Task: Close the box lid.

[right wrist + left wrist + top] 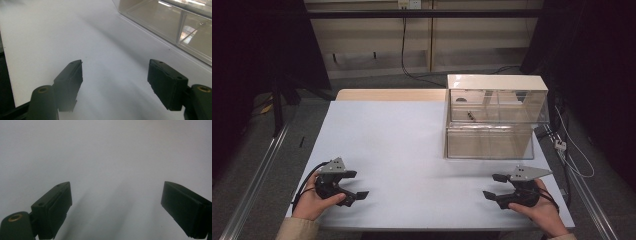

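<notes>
A person's hands rest near the front edge of a white table (402, 145), one gripper in each. At the front left lies my left gripper (355, 185), its jaws wide apart with only bare tabletop between them (116, 205). At the front right my right gripper (493, 186) also stands open, pointing left across the table, nothing between its jaws (115, 82). A clear plastic drawer box (492, 117) with a white top stands at the back right of the table; a small dark object (470, 116) lies inside its upper compartment. The box's lower corner (175, 22) sits beyond my right jaws.
Cables (569, 150) hang off the table's right side beside the box. A wooden shelf unit (422, 35) stands behind the table, and a metal rail (257, 175) runs along the floor at the left. White tabletop spreads between the grippers and the box.
</notes>
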